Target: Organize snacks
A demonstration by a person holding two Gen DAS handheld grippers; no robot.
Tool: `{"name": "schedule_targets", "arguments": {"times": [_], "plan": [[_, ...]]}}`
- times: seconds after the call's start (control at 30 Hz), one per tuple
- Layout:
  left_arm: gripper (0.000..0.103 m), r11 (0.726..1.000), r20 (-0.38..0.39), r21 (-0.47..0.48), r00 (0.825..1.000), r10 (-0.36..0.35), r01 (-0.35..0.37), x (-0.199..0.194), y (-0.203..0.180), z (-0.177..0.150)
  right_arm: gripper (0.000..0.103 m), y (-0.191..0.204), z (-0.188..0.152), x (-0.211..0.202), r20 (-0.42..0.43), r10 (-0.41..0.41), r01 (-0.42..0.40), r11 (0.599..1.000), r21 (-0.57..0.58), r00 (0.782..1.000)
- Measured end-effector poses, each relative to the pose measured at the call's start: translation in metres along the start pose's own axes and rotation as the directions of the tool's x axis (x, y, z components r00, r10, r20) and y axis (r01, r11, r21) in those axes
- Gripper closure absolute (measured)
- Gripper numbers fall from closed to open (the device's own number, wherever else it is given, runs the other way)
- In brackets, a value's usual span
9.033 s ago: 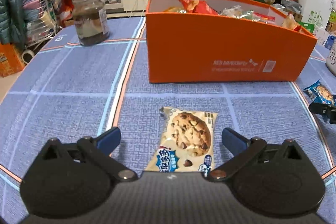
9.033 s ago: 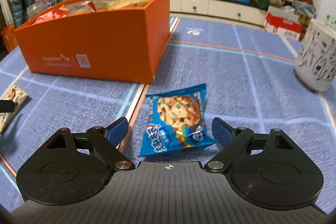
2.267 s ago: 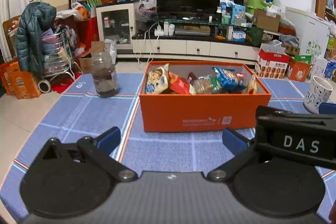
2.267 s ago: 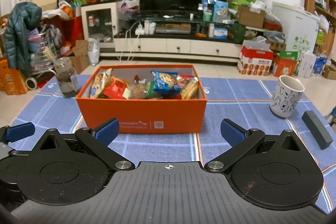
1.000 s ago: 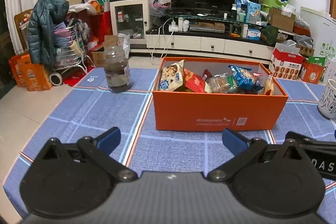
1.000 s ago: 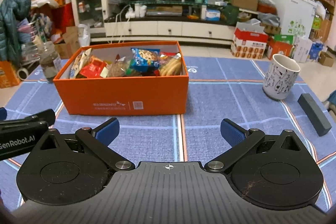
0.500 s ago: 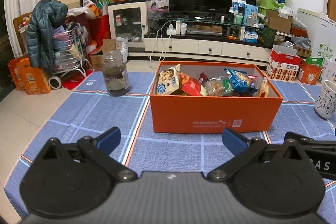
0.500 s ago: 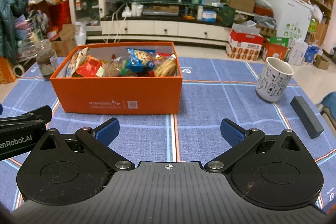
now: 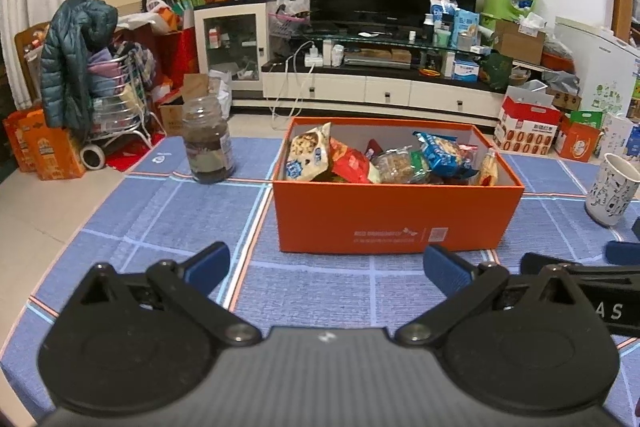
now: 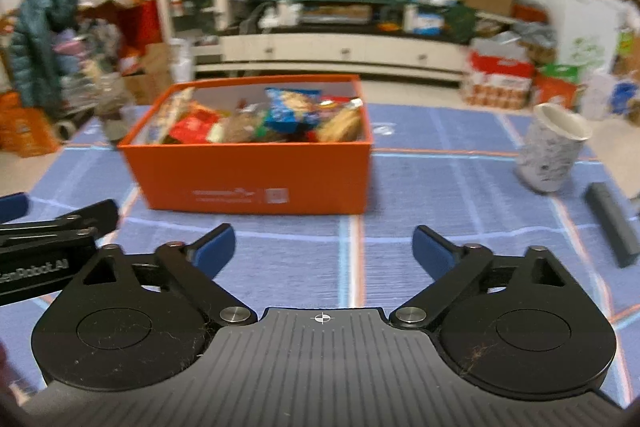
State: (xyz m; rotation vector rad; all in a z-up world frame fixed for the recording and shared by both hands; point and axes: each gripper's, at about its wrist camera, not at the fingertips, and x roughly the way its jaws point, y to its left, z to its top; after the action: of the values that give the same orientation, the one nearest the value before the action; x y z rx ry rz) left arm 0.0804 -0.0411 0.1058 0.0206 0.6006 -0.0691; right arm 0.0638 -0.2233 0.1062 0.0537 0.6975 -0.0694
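An orange box point(image 9: 396, 223) stands on the blue tablecloth, filled with several snack packets point(image 9: 376, 159). It also shows in the right wrist view point(image 10: 256, 187), with its snacks point(image 10: 280, 115). My left gripper point(image 9: 326, 267) is open and empty, held back from the box's front. My right gripper point(image 10: 324, 247) is open and empty, also short of the box. Part of the right gripper shows at the right edge of the left wrist view point(image 9: 580, 275). The left gripper shows at the left of the right wrist view point(image 10: 52, 227).
A glass jar point(image 9: 208, 143) stands left of the box. A patterned white cup point(image 10: 552, 151) and a dark bar point(image 10: 610, 223) lie to the right. The table edge point(image 9: 36, 303) runs at the left. A cluttered TV stand lies beyond.
Both grippers stay open and empty. The right wrist view has shifted and blurred, with the box now left of centre. The left view has hardly changed.
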Motion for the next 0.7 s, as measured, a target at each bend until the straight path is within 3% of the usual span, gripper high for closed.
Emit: {"name": "schedule_targets", "arguments": {"times": [0.1,0.7], "plan": [[0.001,1.000,-0.004,0.009,1.000,-0.007,0.008,0.0000,-0.0019,-0.0013,0.023,-0.0041,0.0007,0.0030,-0.023,0.042,-0.042,0.999,0.012,0.999],[0.001,1.000,-0.021,0.005,0.999,-0.025,0.025,0.0027,-0.0016,-0.0019,0.022,-0.0033,0.0005,0.0008,-0.019,0.022,-0.022,1.000,-0.004,1.000]]}}
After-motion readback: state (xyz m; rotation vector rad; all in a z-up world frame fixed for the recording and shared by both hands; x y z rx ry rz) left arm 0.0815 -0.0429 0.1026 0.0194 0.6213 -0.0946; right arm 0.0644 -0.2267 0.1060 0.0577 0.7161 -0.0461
